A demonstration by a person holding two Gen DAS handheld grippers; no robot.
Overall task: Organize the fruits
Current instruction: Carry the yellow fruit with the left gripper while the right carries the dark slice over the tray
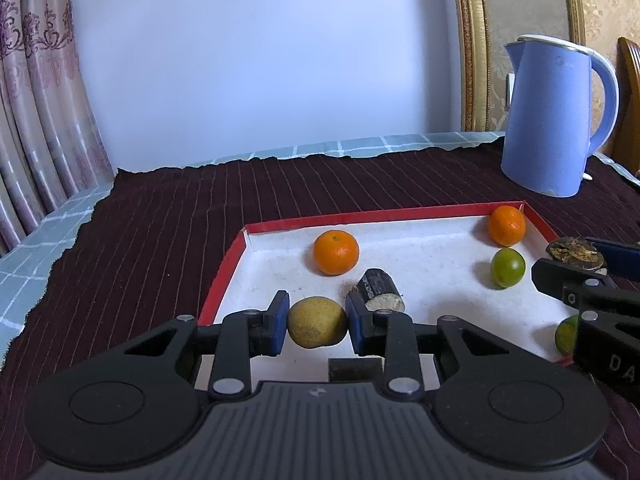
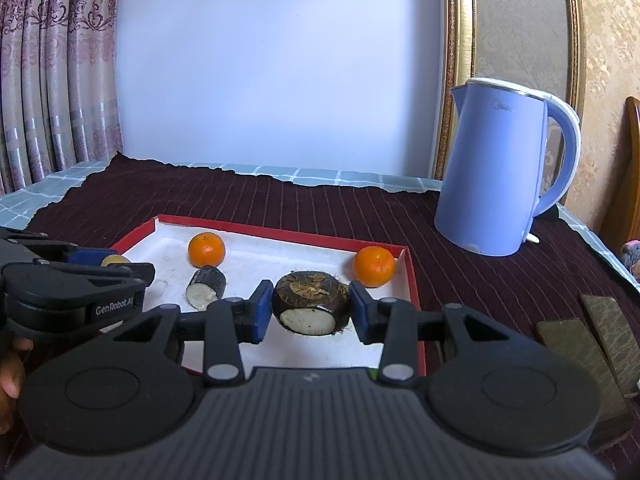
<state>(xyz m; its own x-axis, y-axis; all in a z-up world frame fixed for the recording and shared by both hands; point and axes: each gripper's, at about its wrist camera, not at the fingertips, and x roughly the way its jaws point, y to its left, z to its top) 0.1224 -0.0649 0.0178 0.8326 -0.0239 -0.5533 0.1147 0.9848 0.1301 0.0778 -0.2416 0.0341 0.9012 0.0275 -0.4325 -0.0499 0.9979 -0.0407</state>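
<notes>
My left gripper (image 1: 317,322) is shut on a yellow-brown round fruit (image 1: 316,322), held above the near left part of a red-rimmed white tray (image 1: 224,276). In the right wrist view my right gripper (image 2: 310,306) is shut on a dark brown, hairy round fruit with a white cut face (image 2: 310,304), over the tray (image 2: 280,232). Two oranges (image 1: 336,252) (image 1: 507,225), a green lime (image 1: 508,268) and a dark cane piece (image 1: 380,290) lie in the tray. A second green fruit (image 1: 566,334) is half hidden behind the right gripper (image 1: 576,256).
A blue kettle (image 2: 504,168) stands on the dark striped cloth behind and right of the tray. Brown wooden blocks (image 2: 592,340) lie at the right near the front. A person's hand (image 2: 12,372) shows under the left gripper (image 2: 108,262). Curtains hang at the left.
</notes>
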